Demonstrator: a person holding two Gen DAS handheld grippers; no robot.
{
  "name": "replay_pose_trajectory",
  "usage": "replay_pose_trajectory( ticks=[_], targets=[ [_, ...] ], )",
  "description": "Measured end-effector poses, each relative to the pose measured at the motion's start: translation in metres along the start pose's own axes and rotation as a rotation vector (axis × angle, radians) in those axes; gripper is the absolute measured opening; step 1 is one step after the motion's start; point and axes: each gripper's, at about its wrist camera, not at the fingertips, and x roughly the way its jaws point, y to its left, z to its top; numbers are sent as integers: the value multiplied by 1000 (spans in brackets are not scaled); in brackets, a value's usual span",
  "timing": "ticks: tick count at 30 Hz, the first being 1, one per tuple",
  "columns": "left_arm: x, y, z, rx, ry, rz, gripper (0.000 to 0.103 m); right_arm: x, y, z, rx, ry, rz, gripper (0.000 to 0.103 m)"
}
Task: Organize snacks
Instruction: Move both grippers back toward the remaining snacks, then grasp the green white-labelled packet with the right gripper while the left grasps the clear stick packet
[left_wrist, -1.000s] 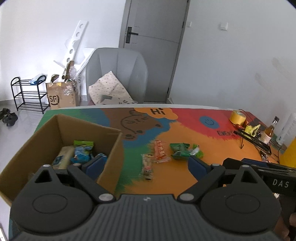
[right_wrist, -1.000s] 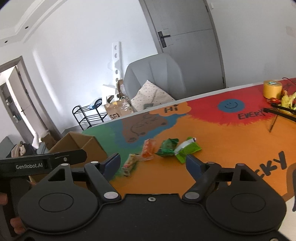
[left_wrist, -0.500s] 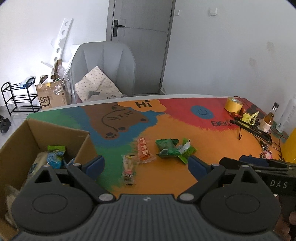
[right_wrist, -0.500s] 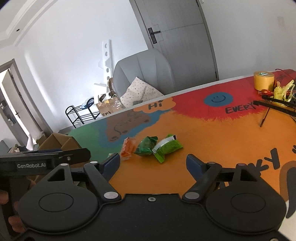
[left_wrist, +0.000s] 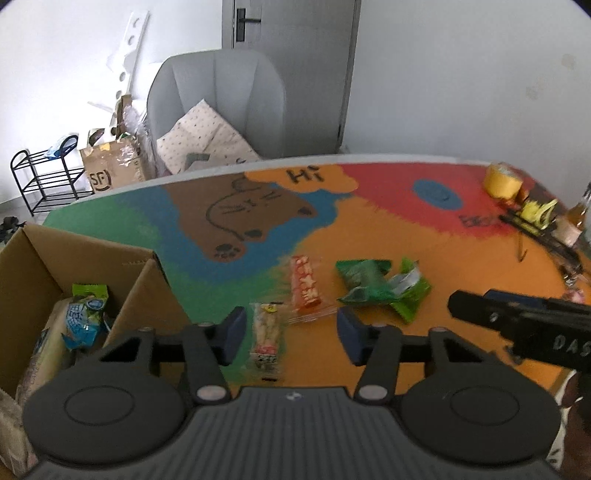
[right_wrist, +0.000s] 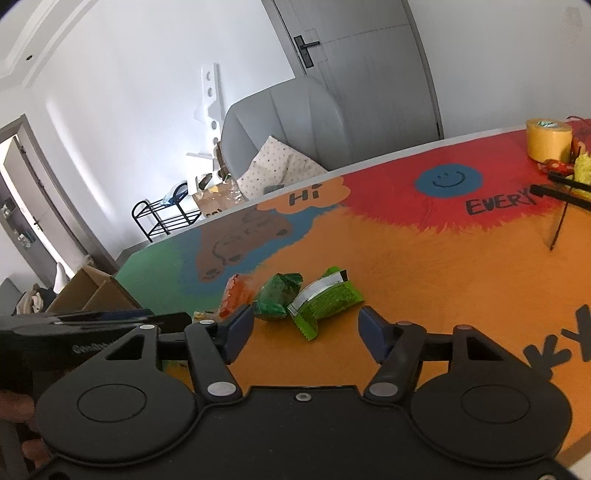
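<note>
Several snack packets lie on the painted table. In the left wrist view a clear packet with pale snacks (left_wrist: 266, 332) lies between the fingers of my open left gripper (left_wrist: 290, 334). An orange-red packet (left_wrist: 305, 288) lies just beyond it, and two green packets (left_wrist: 384, 290) lie to the right. A cardboard box (left_wrist: 74, 266) at the left holds a blue-green packet (left_wrist: 86, 308) and others. My right gripper (right_wrist: 306, 328) is open and empty just short of the green packets (right_wrist: 321, 297); the orange packet (right_wrist: 236, 293) lies to their left.
A yellow tape roll (right_wrist: 548, 138), a black stand (right_wrist: 561, 195) and a bottle (left_wrist: 581, 214) crowd the table's far right. A grey chair (left_wrist: 218, 107) with a cushion stands behind the table. A shoe rack (left_wrist: 44, 177) and a paper bag (left_wrist: 110, 170) are on the floor.
My left gripper has swung right from over the box to over the clear packet. My right gripper has moved closer to the green packets. Both stay open.
</note>
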Motion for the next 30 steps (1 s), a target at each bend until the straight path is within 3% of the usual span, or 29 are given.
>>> replay_pose_trajectory(
  ticks=[5,12,19,21,23,30],
  targets=[
    [22,-2,-1,32,44,67,46,13,-8,3,12,11,16,63],
    [45,0,-3,32,88,101,40,34,-15,8,11,30,9,60],
    [53,3,-3,23,100,83,40,47,-14,12,-5,36,-16,60],
    [53,4,-3,15,98,68,34,52,-15,12,-6,32,-28,60],
    [52,4,-4,18,90,53,22,59,-16,13,7,40,-38,60],
    [48,5,-6,6,97,24,18,56,-13,3,-29,66,-72,45]
  ],
)
